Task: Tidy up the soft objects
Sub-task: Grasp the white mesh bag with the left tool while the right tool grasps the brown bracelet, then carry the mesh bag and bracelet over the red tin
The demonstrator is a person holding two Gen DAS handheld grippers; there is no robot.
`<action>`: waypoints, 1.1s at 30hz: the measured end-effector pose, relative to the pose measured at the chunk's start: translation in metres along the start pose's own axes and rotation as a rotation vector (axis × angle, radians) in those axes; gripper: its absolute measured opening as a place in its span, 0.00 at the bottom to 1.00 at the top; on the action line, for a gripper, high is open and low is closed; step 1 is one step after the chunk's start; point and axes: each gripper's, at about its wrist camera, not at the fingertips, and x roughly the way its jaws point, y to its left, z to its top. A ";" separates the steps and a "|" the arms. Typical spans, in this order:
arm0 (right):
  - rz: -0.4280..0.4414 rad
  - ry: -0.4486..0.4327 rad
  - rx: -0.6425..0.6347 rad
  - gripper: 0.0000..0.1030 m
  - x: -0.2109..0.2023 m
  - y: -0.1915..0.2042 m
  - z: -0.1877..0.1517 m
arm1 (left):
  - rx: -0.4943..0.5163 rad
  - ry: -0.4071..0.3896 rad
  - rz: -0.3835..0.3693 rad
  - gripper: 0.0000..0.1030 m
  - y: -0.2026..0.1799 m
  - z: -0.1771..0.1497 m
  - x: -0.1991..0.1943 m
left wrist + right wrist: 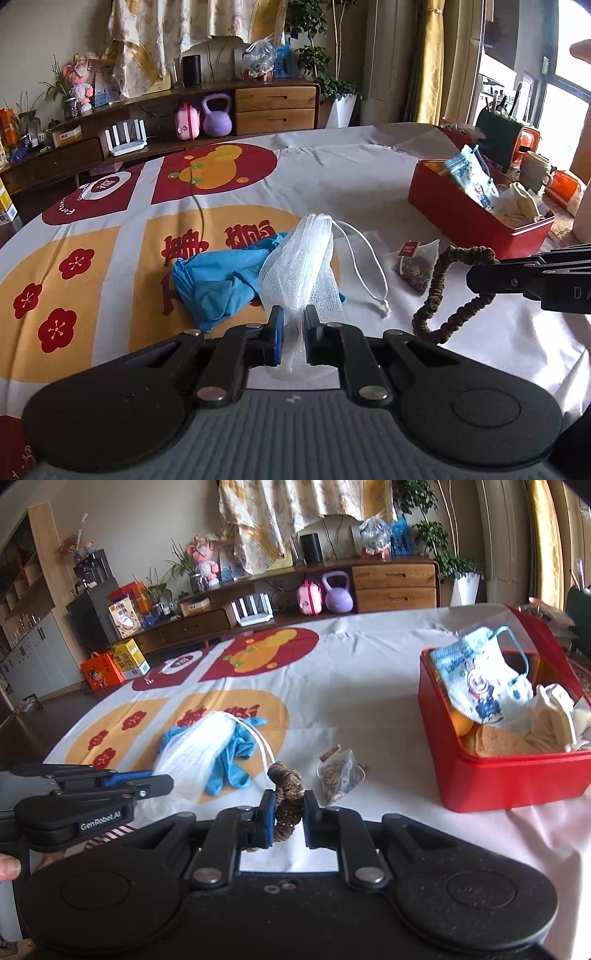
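gripping the white mesh pouch (299, 266), left claw (293, 334); right claw (289, 814) pinches brown scrunchie (286, 775); red box (498, 775) half-filled; glove (218, 280), tea sachet (340, 771) left of it remain.

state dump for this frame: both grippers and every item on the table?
left gripper: shut on white mesh bag
right gripper: shut on brown scrunchie
white mesh bag: pinched, lifted upright
brown scrunchie: pinched, loop dangling
blue gloves: crumpled, on tablecloth
tea bag: lying loose
red box: open, partly filled
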 end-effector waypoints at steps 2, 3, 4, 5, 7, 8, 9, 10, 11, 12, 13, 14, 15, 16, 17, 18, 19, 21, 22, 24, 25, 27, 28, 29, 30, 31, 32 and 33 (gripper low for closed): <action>-0.003 -0.013 -0.004 0.13 -0.008 0.000 0.003 | -0.004 -0.003 -0.018 0.10 -0.005 0.004 -0.006; -0.001 -0.019 -0.005 0.13 -0.012 0.000 0.005 | -0.004 -0.006 -0.025 0.10 -0.007 0.006 -0.009; 0.001 -0.026 -0.007 0.13 -0.016 0.000 0.006 | -0.005 -0.008 -0.030 0.10 -0.010 0.010 -0.013; -0.001 -0.034 -0.008 0.13 -0.021 -0.001 0.007 | -0.008 -0.008 -0.037 0.11 -0.012 0.012 -0.015; -0.002 -0.050 -0.010 0.13 -0.031 -0.003 0.011 | -0.019 -0.010 -0.055 0.11 -0.017 0.018 -0.020; -0.003 -0.056 -0.010 0.13 -0.036 -0.004 0.012 | -0.020 -0.012 -0.065 0.11 -0.019 0.021 -0.023; -0.004 -0.064 -0.010 0.13 -0.041 -0.005 0.014 | -0.020 -0.016 -0.072 0.11 -0.022 0.024 -0.026; -0.006 -0.071 -0.011 0.13 -0.045 -0.007 0.016 | -0.020 -0.022 -0.078 0.11 -0.025 0.027 -0.028; -0.008 -0.081 -0.016 0.13 -0.050 -0.008 0.017 | -0.020 -0.027 -0.087 0.11 -0.028 0.030 -0.031; -0.013 -0.088 -0.025 0.13 -0.054 -0.009 0.019 | -0.020 -0.031 -0.098 0.11 -0.032 0.033 -0.033; -0.018 -0.092 -0.032 0.13 -0.057 -0.010 0.021 | -0.018 -0.036 -0.108 0.11 -0.035 0.036 -0.035; -0.025 -0.097 -0.037 0.13 -0.061 -0.011 0.023 | -0.014 -0.041 -0.113 0.11 -0.039 0.040 -0.037; -0.030 -0.102 -0.043 0.13 -0.065 -0.014 0.024 | -0.010 -0.045 -0.119 0.11 -0.043 0.043 -0.038; -0.035 -0.108 -0.049 0.13 -0.068 -0.016 0.026 | -0.003 -0.050 -0.126 0.11 -0.048 0.047 -0.040; -0.039 -0.115 -0.051 0.13 -0.072 -0.019 0.028 | 0.003 -0.054 -0.131 0.11 -0.052 0.050 -0.041; -0.044 -0.123 -0.051 0.13 -0.076 -0.022 0.029 | 0.007 -0.056 -0.137 0.11 -0.056 0.053 -0.042; -0.047 -0.130 -0.051 0.13 -0.079 -0.025 0.031 | 0.010 -0.057 -0.146 0.11 -0.061 0.057 -0.042; -0.055 -0.145 -0.051 0.14 -0.087 -0.032 0.034 | 0.011 -0.057 -0.163 0.11 -0.069 0.063 -0.043; -0.060 -0.150 -0.049 0.13 -0.090 -0.035 0.035 | 0.011 -0.057 -0.170 0.11 -0.073 0.066 -0.042; -0.070 -0.160 -0.045 0.13 -0.096 -0.043 0.037 | 0.015 -0.059 -0.188 0.11 -0.083 0.073 -0.042; -0.075 -0.164 -0.043 0.13 -0.099 -0.047 0.038 | 0.020 -0.060 -0.194 0.11 -0.088 0.076 -0.042; -0.087 -0.175 -0.042 0.13 -0.104 -0.055 0.040 | 0.031 -0.063 -0.208 0.11 -0.098 0.081 -0.042; -0.095 -0.183 -0.041 0.13 -0.107 -0.059 0.042 | 0.036 -0.062 -0.214 0.11 -0.103 0.084 -0.041; -0.100 -0.189 -0.037 0.13 -0.110 -0.064 0.043 | 0.041 -0.060 -0.221 0.11 -0.108 0.086 -0.040; -0.104 -0.195 -0.033 0.13 -0.112 -0.069 0.045 | 0.046 -0.059 -0.227 0.11 -0.113 0.088 -0.039; -0.113 -0.202 -0.028 0.13 -0.114 -0.074 0.046 | 0.054 -0.059 -0.231 0.11 -0.118 0.090 -0.037; -0.122 -0.207 -0.025 0.13 -0.116 -0.079 0.047 | 0.062 -0.059 -0.235 0.11 -0.124 0.092 -0.036; -0.128 -0.211 -0.021 0.13 -0.118 -0.084 0.049 | 0.070 -0.059 -0.238 0.11 -0.130 0.094 -0.034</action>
